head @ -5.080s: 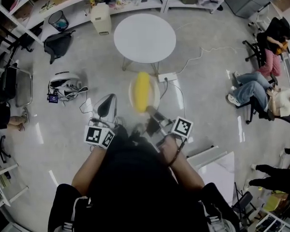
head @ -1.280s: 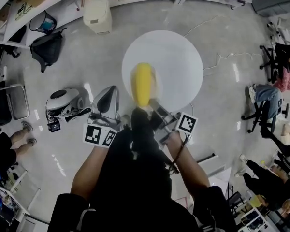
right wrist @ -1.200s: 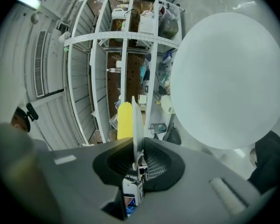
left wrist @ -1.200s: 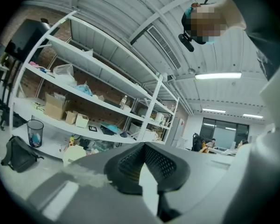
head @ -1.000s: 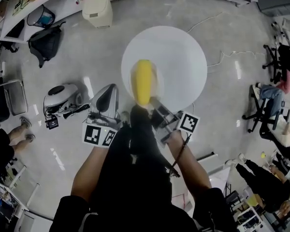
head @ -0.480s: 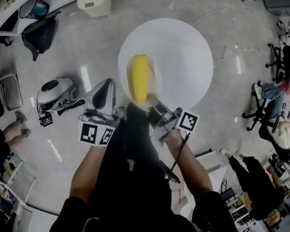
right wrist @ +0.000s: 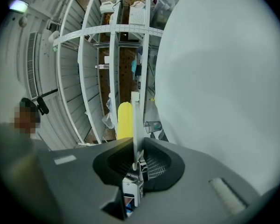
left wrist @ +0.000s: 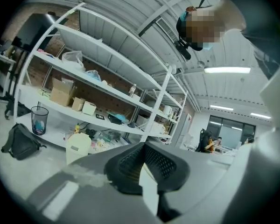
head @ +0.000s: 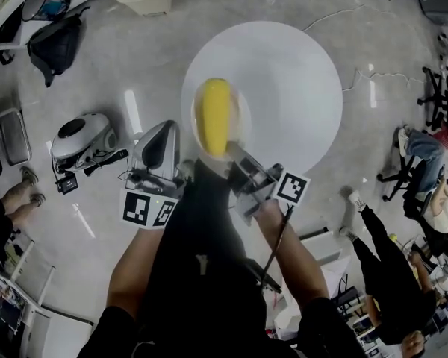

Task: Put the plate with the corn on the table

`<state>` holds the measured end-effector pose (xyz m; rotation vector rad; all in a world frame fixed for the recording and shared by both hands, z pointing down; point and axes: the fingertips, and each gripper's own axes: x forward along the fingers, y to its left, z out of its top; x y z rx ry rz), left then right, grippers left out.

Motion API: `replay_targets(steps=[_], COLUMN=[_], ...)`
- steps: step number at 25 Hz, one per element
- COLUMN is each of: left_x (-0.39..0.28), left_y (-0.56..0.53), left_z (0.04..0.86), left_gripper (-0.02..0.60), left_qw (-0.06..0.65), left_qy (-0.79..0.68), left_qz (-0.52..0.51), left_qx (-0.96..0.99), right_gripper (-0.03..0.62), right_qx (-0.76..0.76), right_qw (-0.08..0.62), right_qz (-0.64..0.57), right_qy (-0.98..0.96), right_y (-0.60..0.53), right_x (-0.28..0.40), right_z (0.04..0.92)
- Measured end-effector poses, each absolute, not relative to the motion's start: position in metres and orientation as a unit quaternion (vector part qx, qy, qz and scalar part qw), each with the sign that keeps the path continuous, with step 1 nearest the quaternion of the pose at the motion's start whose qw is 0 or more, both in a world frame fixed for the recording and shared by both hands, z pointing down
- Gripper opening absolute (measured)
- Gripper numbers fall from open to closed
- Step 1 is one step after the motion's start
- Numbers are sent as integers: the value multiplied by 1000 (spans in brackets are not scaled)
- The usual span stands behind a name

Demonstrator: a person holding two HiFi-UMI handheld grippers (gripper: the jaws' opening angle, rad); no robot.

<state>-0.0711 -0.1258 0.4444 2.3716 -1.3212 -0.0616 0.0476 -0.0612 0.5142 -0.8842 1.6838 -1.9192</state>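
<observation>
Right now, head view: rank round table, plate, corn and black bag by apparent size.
1. round table
2. plate, though it is nearer the camera than the table
3. corn and black bag look about alike. The bag lies farther off on the floor, so I won't rank these two.

Yellow corn cob [head: 214, 114] lying on a pale plate [head: 241, 121], over the near-left edge of a round white table [head: 284, 80]

My corn [head: 214, 115] is bright yellow, its plate [head: 242, 119] off-white, the round surface [head: 299, 88] plain white; my right gripper's [head: 231, 154] cube [head: 292, 188] wears black-and-white square markers.
</observation>
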Motion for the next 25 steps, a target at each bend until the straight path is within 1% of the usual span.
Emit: replay_targets(steps=[18,25], left_x=[-48,-55], left_y=[-141,-149], left_z=[493,505], left_gripper=[2,2], left_qw=[230,230], left_qy=[-478,-484], left_qz=[-20,-19], left_qx=[848,844], right_gripper=[55,55], right_qx=[-333,-344], right_qw=[219,218], right_qz=[-706,-709], right_qy=[585,576], right_y=[-69,-74], right_x=[66,65], right_z=[573,589])
